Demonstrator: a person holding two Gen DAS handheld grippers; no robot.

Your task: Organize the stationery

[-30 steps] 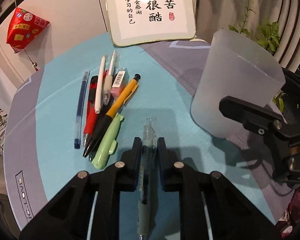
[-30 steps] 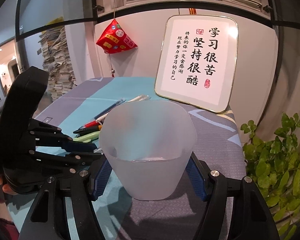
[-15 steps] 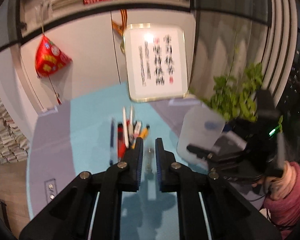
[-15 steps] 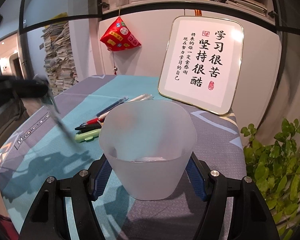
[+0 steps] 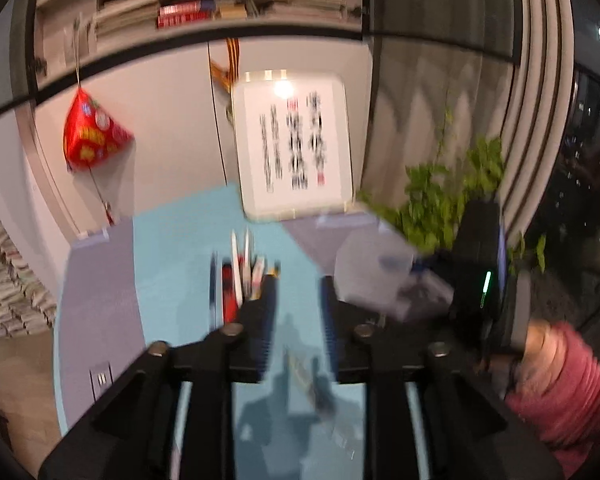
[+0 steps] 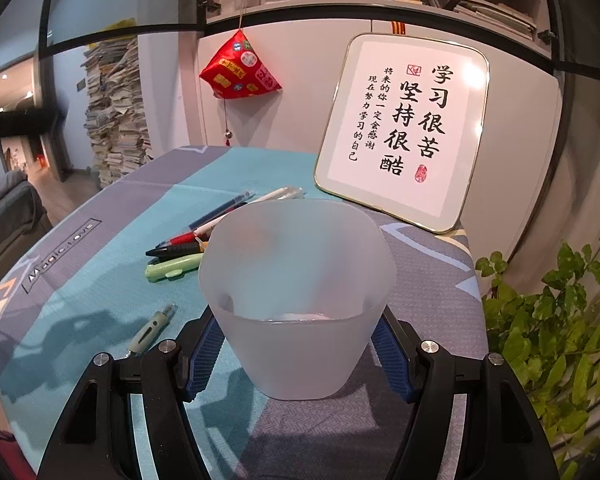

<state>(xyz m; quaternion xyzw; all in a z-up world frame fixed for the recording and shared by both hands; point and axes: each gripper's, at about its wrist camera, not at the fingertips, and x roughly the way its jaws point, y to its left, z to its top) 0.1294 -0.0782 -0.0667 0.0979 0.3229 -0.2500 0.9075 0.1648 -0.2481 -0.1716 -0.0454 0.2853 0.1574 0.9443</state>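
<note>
Teal and grey tablecloth (image 6: pixel 100 280) covers the table, stacked papers at far left, red pouch and framed calligraphy board (image 6: pixel 400 128) on the wall behind. Left gripper (image 5: pixel 298 300) has just been opening, jaws apart, nothing between them; view blurred. Pale green pen (image 6: pixel 150 330) lies flat on the cloth, left of the cup. Pile of pens (image 6: pixel 204 236) sits farther back. Right gripper (image 6: pixel 298 344) clamps the frosted cup (image 6: pixel 296 280), upright, blue pads on both sides. Green plant at right
</note>
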